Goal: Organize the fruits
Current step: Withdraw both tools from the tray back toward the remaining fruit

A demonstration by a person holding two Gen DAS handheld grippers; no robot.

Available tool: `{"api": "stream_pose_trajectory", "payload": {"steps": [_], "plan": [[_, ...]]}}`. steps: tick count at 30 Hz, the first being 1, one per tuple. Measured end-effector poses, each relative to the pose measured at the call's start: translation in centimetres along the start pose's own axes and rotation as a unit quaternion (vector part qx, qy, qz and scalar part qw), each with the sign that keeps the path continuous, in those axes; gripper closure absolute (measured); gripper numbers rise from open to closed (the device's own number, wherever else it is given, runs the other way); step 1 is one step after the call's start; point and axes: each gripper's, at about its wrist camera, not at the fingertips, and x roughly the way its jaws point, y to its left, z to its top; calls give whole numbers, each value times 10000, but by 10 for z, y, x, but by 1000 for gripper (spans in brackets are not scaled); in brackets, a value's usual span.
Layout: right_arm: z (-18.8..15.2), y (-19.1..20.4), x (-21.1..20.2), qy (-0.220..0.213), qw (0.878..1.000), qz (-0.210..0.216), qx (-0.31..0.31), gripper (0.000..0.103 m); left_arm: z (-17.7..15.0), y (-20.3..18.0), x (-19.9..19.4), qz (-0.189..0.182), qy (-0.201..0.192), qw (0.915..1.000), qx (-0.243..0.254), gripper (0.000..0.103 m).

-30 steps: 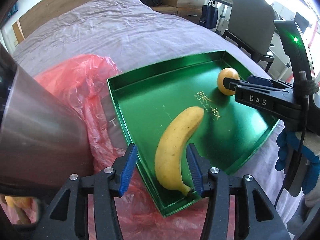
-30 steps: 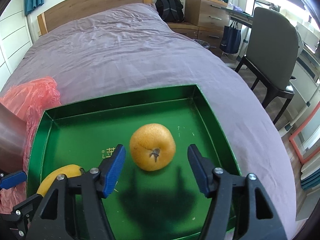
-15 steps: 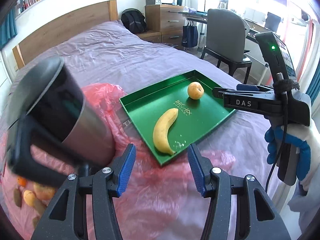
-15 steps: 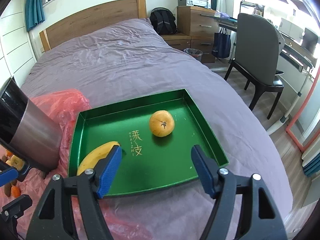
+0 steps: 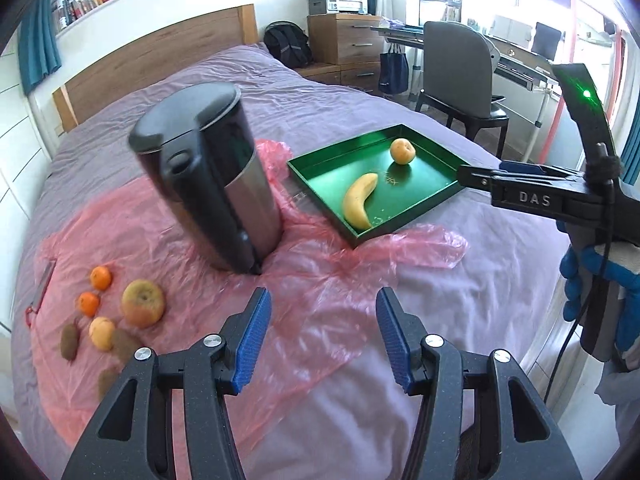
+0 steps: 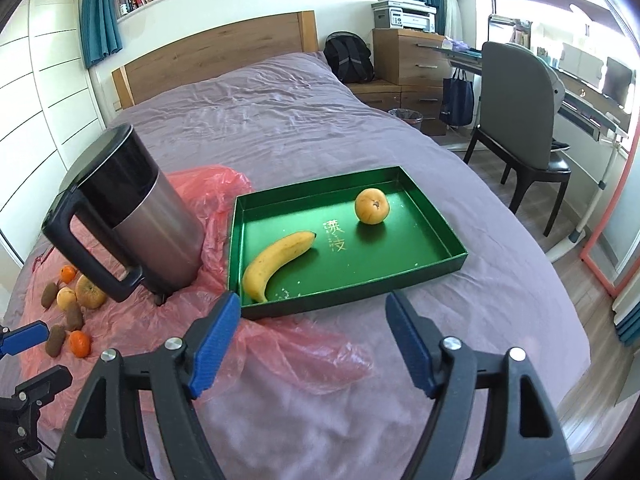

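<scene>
Both tongs pulled back and up off the tray since a second ago. My left gripper (image 5: 322, 338) and right gripper (image 6: 312, 344) are empty, jaws opening. Ahead, the banana (image 6: 276, 262) and orange (image 6: 372, 206) sit in the green tray (image 6: 436, 270).

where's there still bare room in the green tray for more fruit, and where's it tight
The green tray has bare floor along its near right side, between the gold lettering and the right wall, and along the far wall left of the orange. The banana fills the near left corner. Outside, it is crowded behind the kettle, where loose fruit clusters on the pink plastic sheet.
</scene>
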Motion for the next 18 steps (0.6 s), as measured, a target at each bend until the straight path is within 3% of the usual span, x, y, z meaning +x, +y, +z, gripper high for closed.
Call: {"api": "stream_pose_trajectory", "payload": {"steps": [8, 12, 18], "plan": [[-27, 32, -35, -66, 9998, 183, -19, 11, -29, 30, -42, 265, -198, 9991, -276, 28], [-36, 53, -49, -86, 9995, 288, -111, 3, -44, 45, -61, 385, -282, 9982, -358, 17], [-49, 88, -61, -32, 9984, 490, -283, 2, -66, 67, -78, 566, -317, 9969, -455, 10]]}}
